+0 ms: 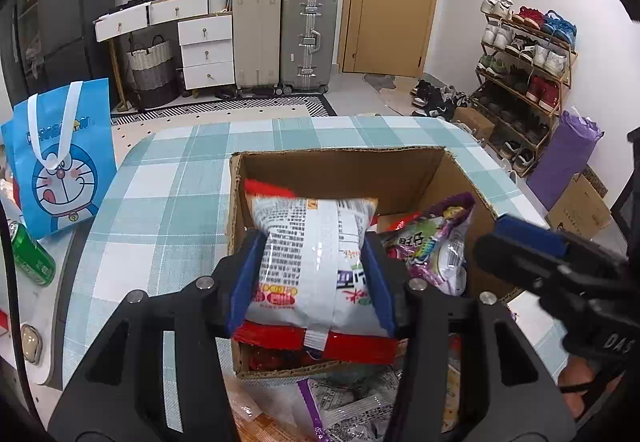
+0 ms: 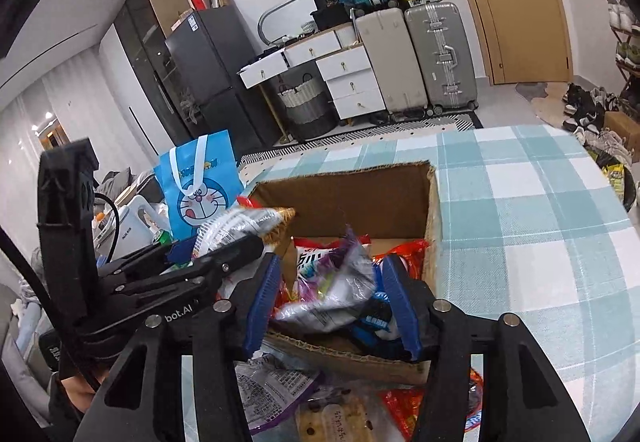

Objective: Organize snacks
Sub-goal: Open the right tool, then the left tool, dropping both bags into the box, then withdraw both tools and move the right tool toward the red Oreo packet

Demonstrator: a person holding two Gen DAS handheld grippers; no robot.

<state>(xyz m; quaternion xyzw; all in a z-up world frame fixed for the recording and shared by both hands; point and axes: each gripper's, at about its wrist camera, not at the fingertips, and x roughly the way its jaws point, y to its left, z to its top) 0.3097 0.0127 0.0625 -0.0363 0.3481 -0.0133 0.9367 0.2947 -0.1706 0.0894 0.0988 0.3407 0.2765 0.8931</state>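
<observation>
- Here the left claw [image 1: 314,274] has its two blue pads on the sides of a white snack bag [image 1: 316,258]. It is clamped on the bag, but only lightly.
- The white snack bag hangs over the left side of the cardboard box [image 1: 340,161], above a red pack [image 1: 316,342].
- The right claw [image 2: 330,298] has its pads apart. A purple and silver snack bag [image 2: 340,282] sits between them, and the pads do not seem to press on it.
- That bag lies in the box on top of other snacks.
- The box stands on the table [image 1: 160,201], which has a blue check cloth. More snack packs [image 2: 276,390] lie on the table in front of the box.
- A blue cartoon bag [image 1: 64,161] and a green can [image 1: 32,258] sit off to the left.
- What could go wrong: the puffy white bag could tip and land half on the box wall if the left claw lets go too far to the side.
- The two claws are close together, so they could bump.
- A hard squeeze could pop a bag or crush what is inside.
</observation>
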